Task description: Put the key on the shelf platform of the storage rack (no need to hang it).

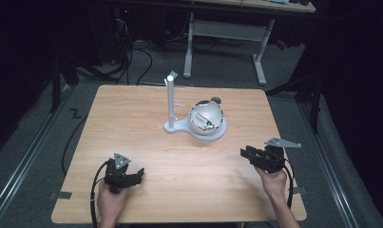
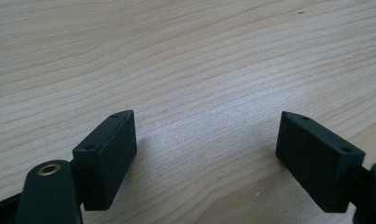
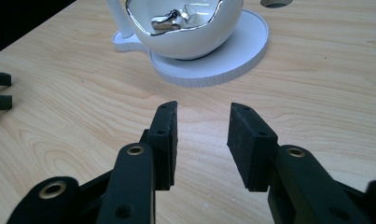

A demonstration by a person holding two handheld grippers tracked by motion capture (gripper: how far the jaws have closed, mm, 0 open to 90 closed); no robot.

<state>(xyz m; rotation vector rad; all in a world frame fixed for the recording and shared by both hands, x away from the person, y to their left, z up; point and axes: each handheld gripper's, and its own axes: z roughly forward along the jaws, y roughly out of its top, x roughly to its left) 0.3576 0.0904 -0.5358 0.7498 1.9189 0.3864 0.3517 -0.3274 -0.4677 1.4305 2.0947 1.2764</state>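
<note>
I see a light wood-grain surface (image 1: 146, 142) standing on grey carpet (image 1: 32, 142) in a dim room, with dark cables (image 1: 132, 57) trailing behind it and a white-legged desk (image 1: 227, 33) farther back. Near the middle of the surface sits a white stand (image 1: 172, 124) with an upright post, and on its round base rests a white egg-shaped bowl (image 1: 205, 118) with a chrome rim and something shiny inside. My left gripper (image 1: 140, 175) rests low at the near left, jaws spread wide over bare wood. My right gripper (image 3: 202, 135) hangs at the near right, aimed at the bowl but well short of it, jaws partly apart around nothing.
</note>
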